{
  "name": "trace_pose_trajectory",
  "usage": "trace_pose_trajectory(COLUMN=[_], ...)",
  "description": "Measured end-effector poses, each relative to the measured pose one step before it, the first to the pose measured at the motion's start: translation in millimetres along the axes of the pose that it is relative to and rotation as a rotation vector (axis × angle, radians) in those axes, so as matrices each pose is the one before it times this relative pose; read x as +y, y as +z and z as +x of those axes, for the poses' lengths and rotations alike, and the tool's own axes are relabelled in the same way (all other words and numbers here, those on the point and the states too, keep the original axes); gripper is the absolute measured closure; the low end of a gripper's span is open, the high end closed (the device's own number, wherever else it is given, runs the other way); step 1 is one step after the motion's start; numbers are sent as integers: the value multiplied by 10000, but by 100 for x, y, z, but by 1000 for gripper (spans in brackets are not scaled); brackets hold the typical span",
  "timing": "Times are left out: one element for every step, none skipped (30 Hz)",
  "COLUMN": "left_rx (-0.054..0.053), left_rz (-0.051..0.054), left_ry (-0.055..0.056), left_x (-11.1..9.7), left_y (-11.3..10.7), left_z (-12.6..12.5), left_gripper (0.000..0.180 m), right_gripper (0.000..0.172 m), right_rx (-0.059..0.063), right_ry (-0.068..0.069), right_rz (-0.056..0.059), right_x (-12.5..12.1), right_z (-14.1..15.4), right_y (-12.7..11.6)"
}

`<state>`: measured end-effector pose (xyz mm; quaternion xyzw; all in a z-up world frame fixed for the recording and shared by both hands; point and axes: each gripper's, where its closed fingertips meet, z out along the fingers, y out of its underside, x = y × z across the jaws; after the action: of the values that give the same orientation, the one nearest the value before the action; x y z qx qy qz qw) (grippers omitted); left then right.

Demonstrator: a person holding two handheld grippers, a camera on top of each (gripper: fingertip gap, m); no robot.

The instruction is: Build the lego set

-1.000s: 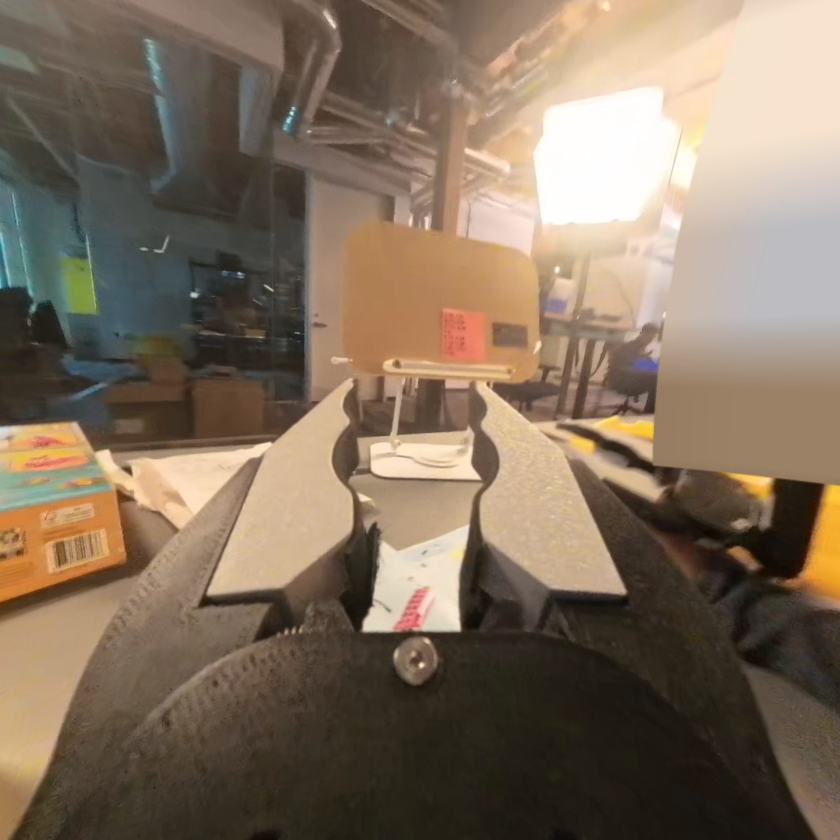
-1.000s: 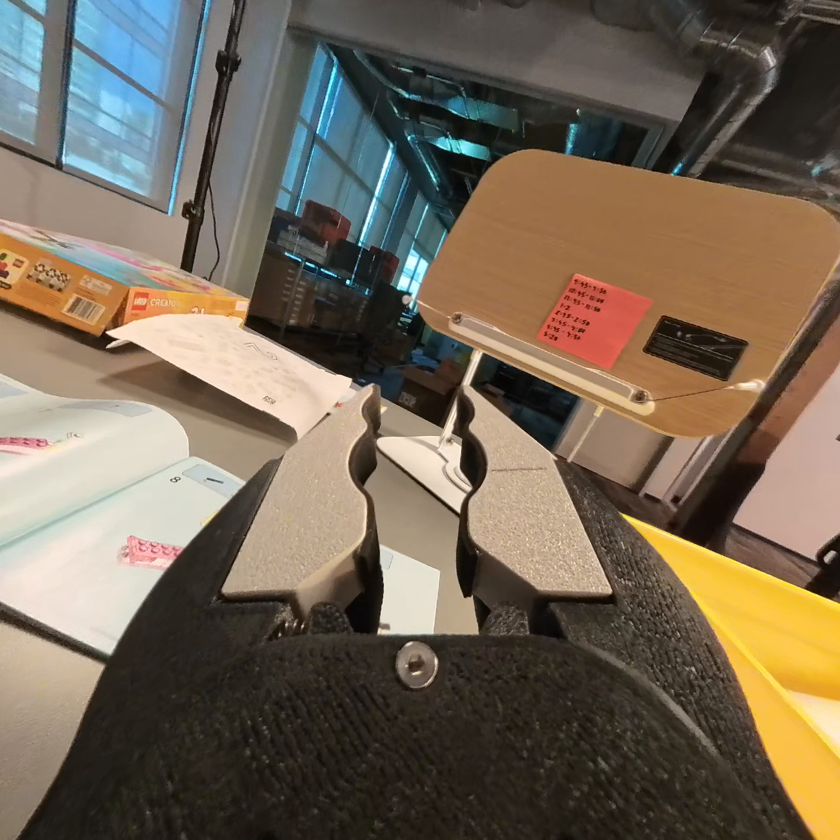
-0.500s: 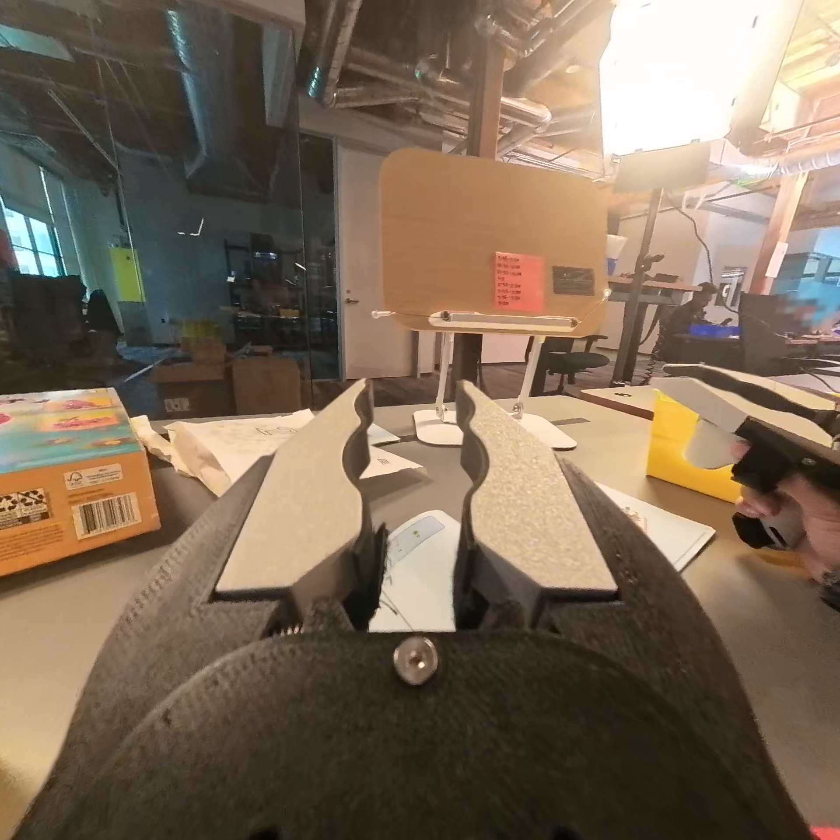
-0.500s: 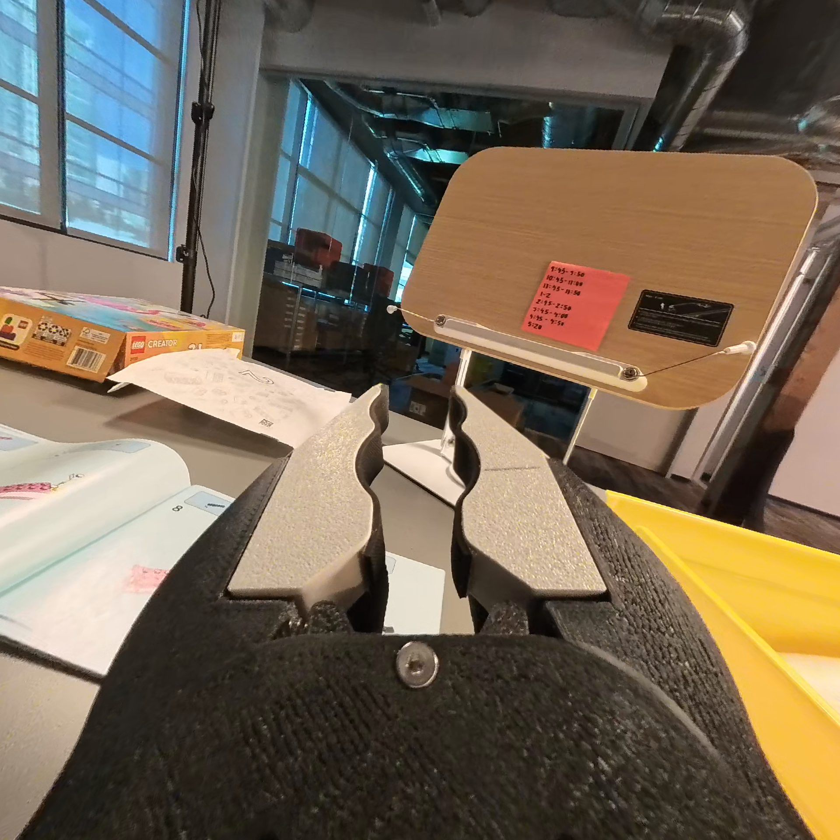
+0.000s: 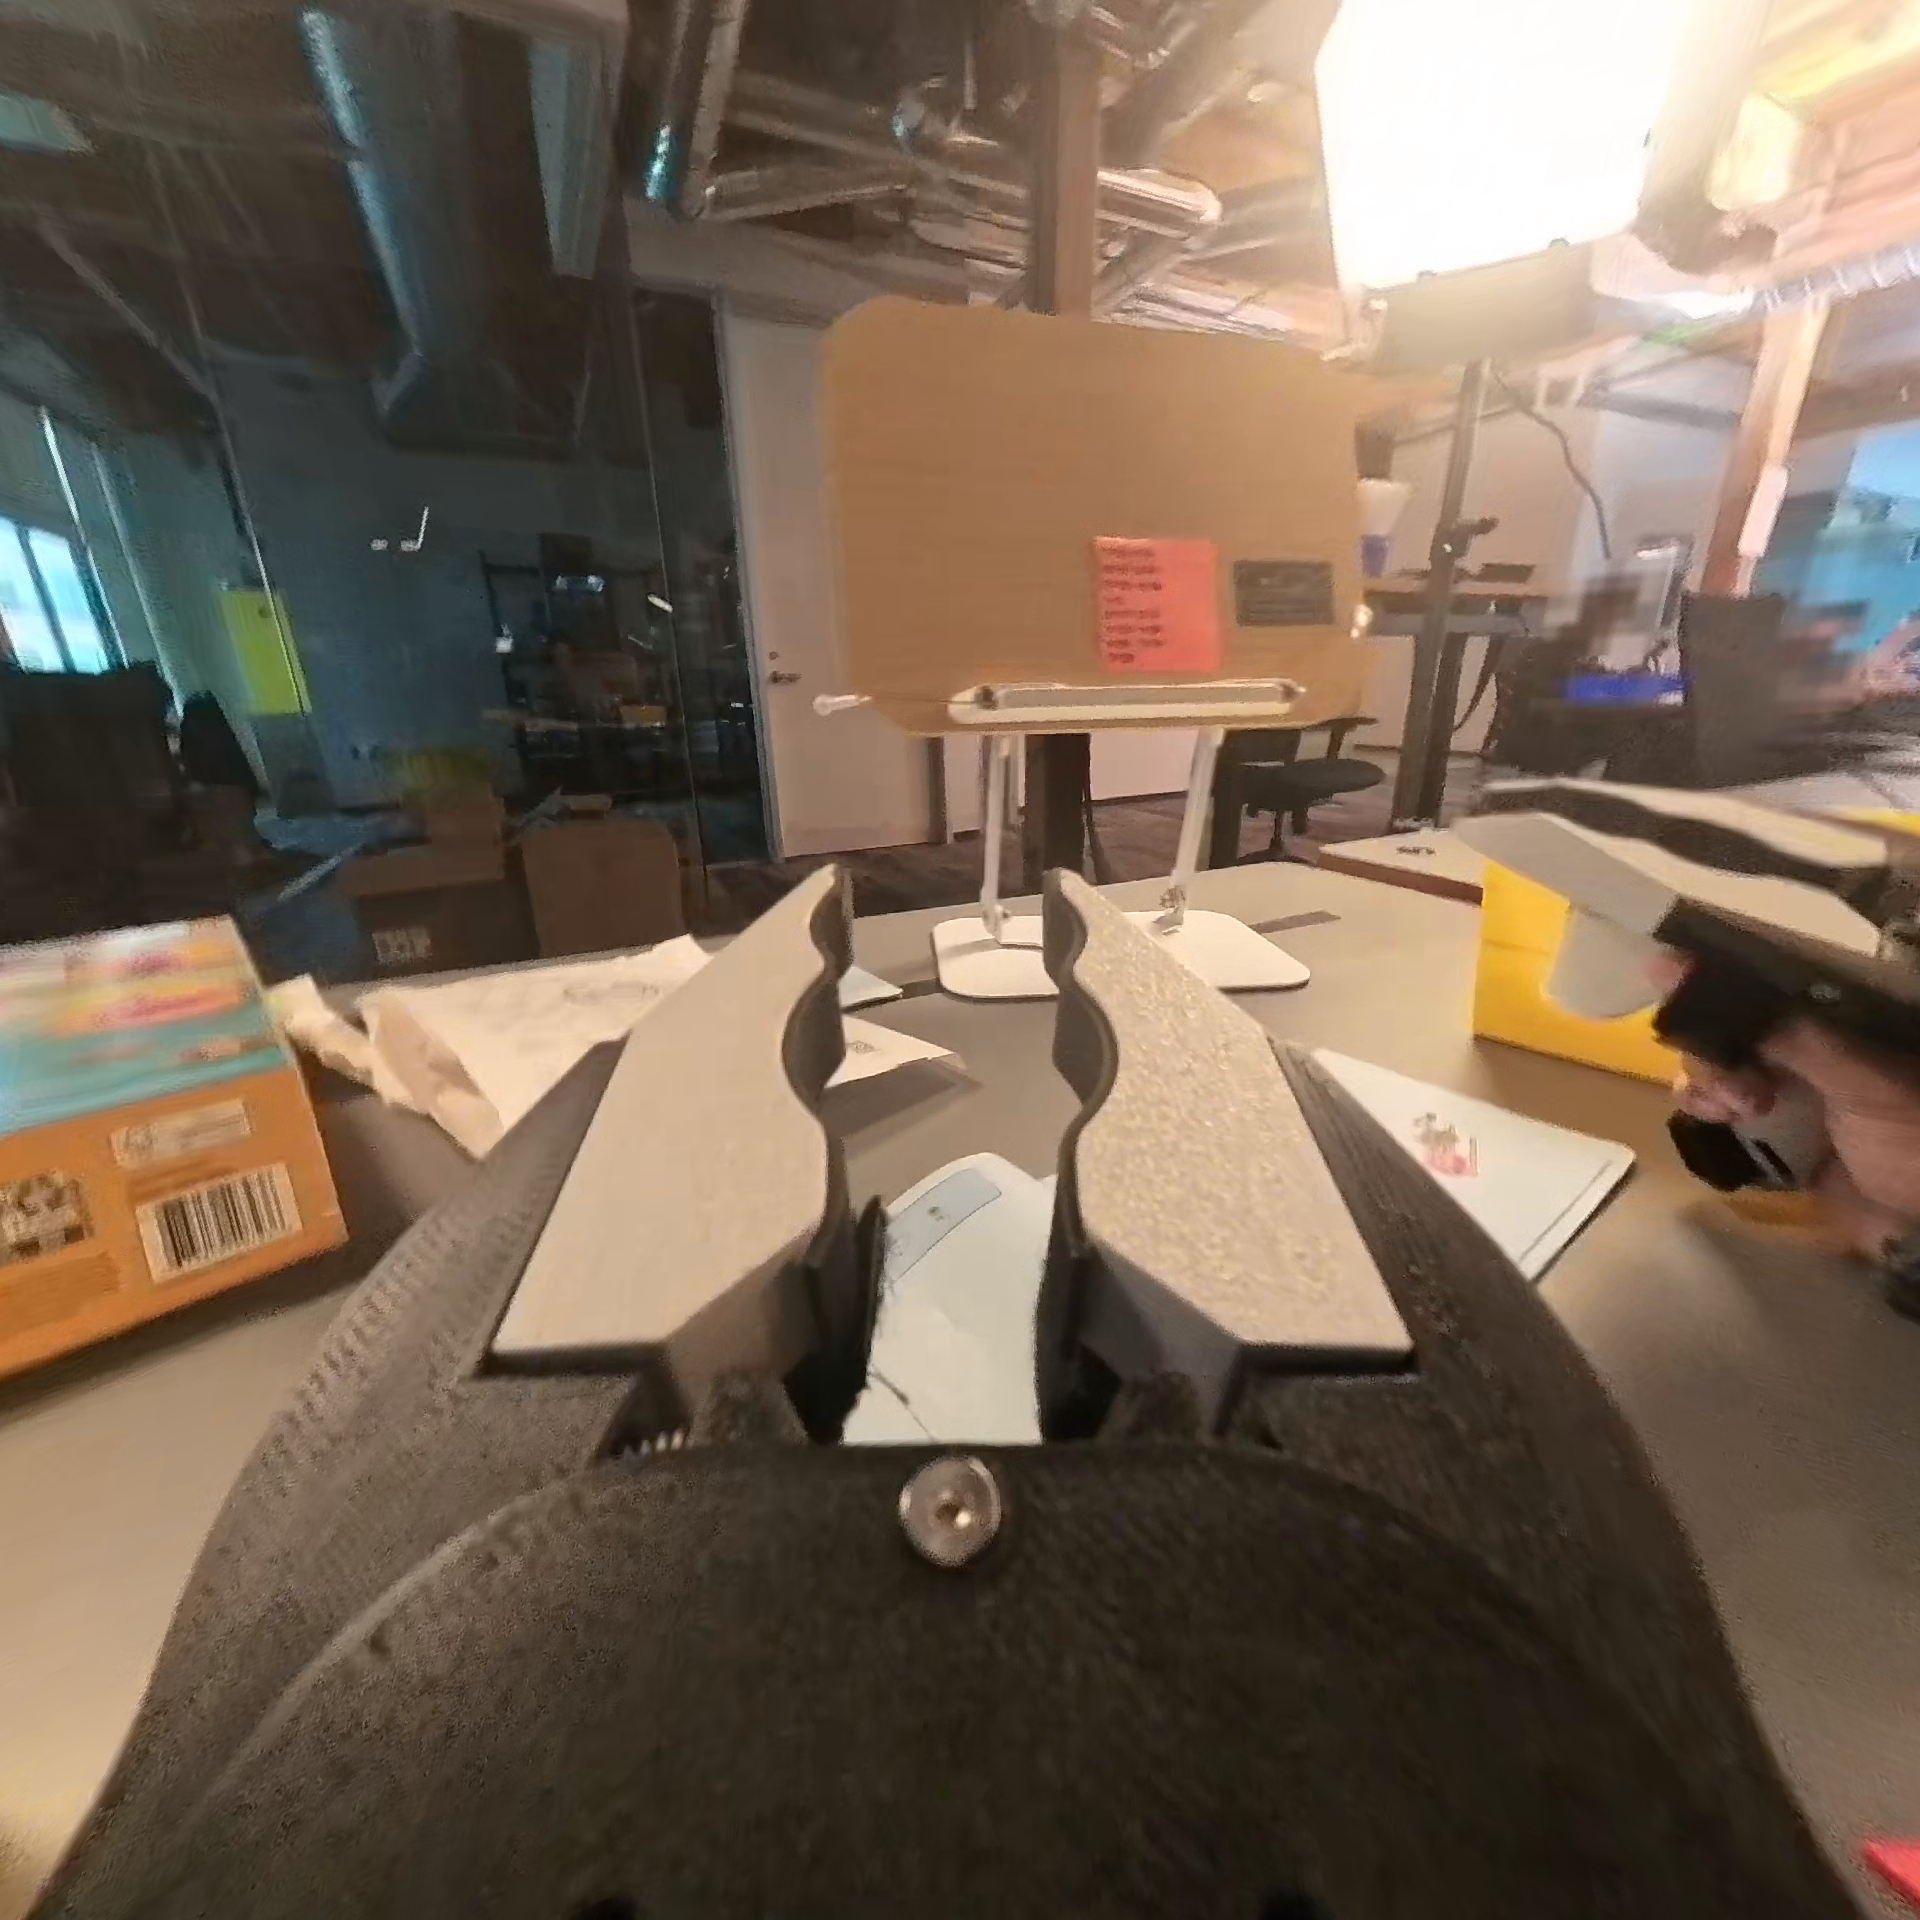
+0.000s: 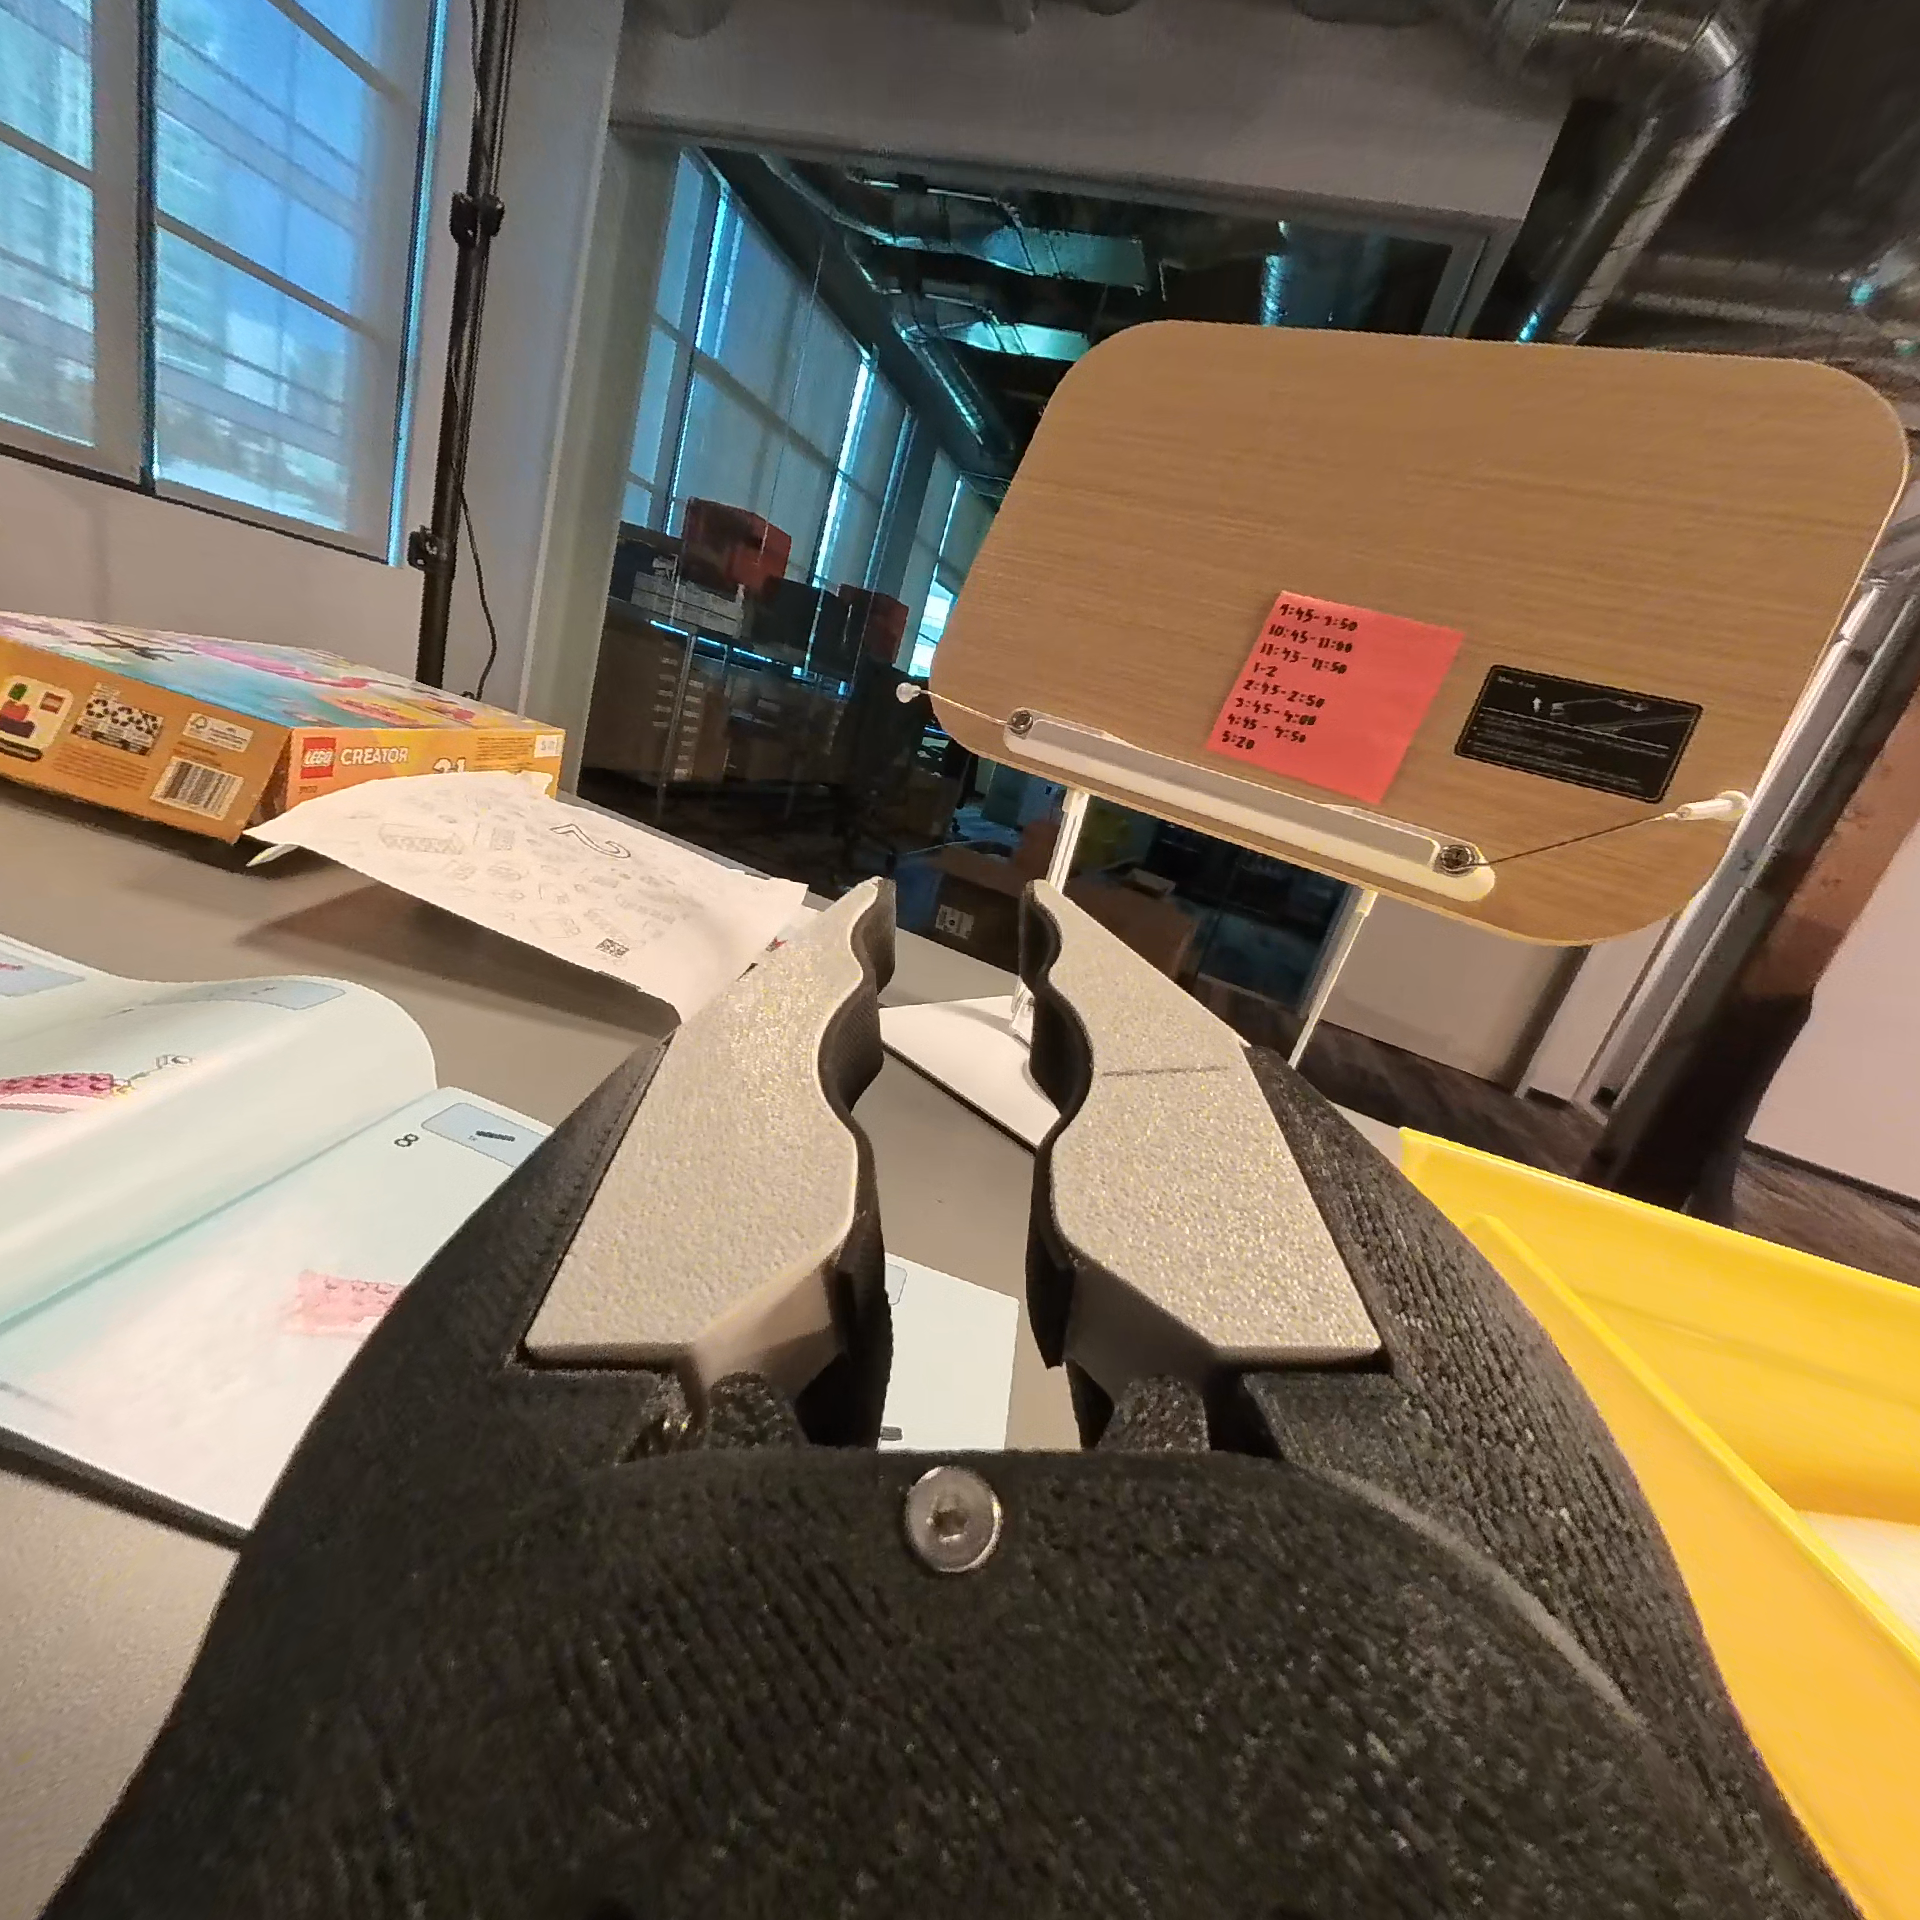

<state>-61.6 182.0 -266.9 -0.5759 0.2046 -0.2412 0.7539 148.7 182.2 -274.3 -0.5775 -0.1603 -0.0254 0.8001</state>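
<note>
Left hand-held gripper (image 5: 943,914): fingers spread, nothing between the pads; it hangs above the grey desk (image 5: 1351,997), aimed at the book stand.
Right hand-held gripper (image 6: 956,914): fingers parted by a narrower gap, nothing between them; it is raised over the desk and also points toward the book stand. In the left wrist view it shows at the right edge, held in a person's hand (image 5: 1829,1132), blurred there.
Book stand (image 6: 1403,582): a wooden board on thin white legs and a white base plate (image 5: 1226,961), standing on the desk beyond both grippers and apart from them. A red sticky note (image 6: 1335,691) and a black label (image 6: 1577,732) are stuck on the board, above its white ledge (image 6: 1247,795).
Booklet (image 6: 187,1143): open, pale blue pages, flat on the desk under and to the left of the right gripper; a page of it shows between the left gripper's fingers.
Paper sheet (image 6: 540,873): white with line drawings, lying partly lifted, between the booklet and the box.
Box (image 6: 239,727): orange toy box on the desk's far left side.
Yellow bin (image 6: 1683,1340): just right of the right gripper; its contents are hard to make out.
</note>
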Motion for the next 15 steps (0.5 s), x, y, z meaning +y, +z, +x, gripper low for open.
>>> trace_pose_trajectory(left_rx=[196, 269, 294, 277, 227, 208, 186, 104, 36, 1, -18, -12, 6, -8, -28], left_rz=[-10, -54, -61, -29, -11, -4, -11, -15, -32, -66, -55, -15, -2, -1, 6], left_ry=[520, 505, 424, 315, 178, 105, 90, 73, 49, -5, -75, -125, -169, -192, -189], left_x=[-109, -49, -15, -10, 11, 2, -3, 13, 91, 139, 136, 84, 57, 58, 40], left_y=[44, 81, 94, 99, 99, 93, 94, 71, 74, 74, 53, 46, 29, 28, 20], left_z=[880, 1064, 1120, 1058, 901, 728, 542, 296, 107, -30, -107, -141, -159, -191, -223], left_gripper=[145, 145, 145, 145, 145, 145, 145, 145, 145, 145, 145, 145, 145, 145, 145], right_gripper=[150, 150, 150, 150, 150, 150, 150, 150, 150, 150, 150, 150, 150, 150, 150], right_rx=[-12, -18, -17, -9, -15, -23, -18, -15, -20, -9, 4, 9, 30, 46, 56], right_ry=[1, -1, -14, -17, -14, -21, -39, -43, -40, -42, -43, -44, -41, -38, -43], right_rz=[-6, -2, 5, 4, -2, -8, -6, -3, -2, -7, -14, -20, -26, -37, -45], right_x=[12, -1, -8, -16, 3, -4, -3, -10, -5, -3, 12, 34, 43, 64, 82], right_z=[-16, -26, -38, -22, -34, -66, -61, -64, -77, -46, -33, -17, 18, 49, 45], right_y=[5, -10, -14, -11, -9, -3, -12, -7, -18, -11, 4, 4, 30, 29, 35])
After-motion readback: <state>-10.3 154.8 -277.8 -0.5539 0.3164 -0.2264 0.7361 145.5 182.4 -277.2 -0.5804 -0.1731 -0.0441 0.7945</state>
